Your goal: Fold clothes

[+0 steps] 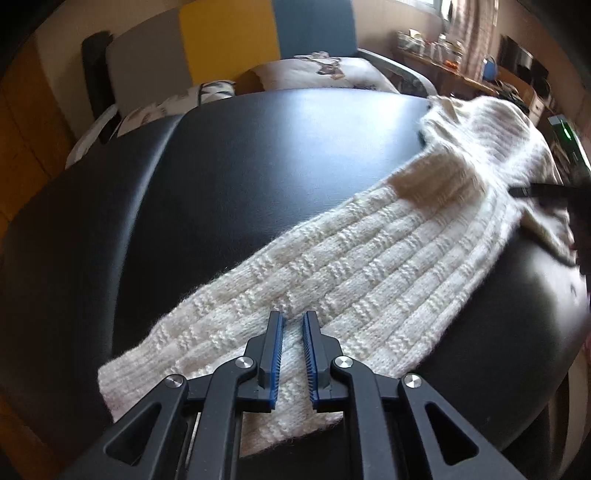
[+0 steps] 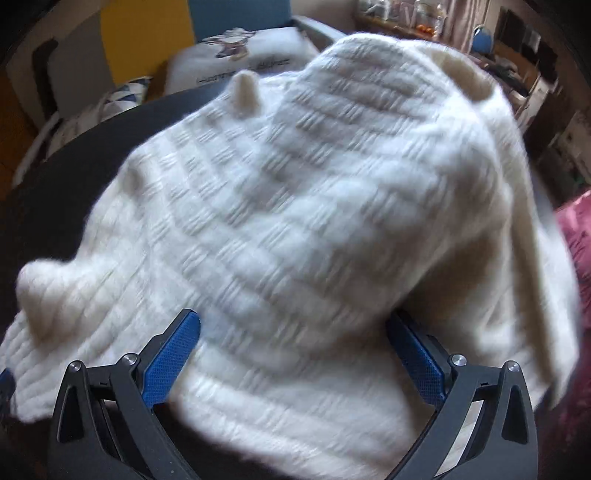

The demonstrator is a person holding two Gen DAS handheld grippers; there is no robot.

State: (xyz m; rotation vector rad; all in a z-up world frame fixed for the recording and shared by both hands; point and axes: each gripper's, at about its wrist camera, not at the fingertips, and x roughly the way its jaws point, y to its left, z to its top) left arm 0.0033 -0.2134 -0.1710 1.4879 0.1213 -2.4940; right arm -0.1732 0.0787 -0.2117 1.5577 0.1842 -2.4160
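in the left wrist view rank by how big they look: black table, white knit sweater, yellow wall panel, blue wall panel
1. black table
2. white knit sweater
3. yellow wall panel and blue wall panel: they look alike, and both are far off and cropped, so unranked.

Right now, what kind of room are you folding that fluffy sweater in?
Probably a bedroom at home: a pillow and printed bedding lie behind the black table, and a cluttered wooden shelf stands by the window.
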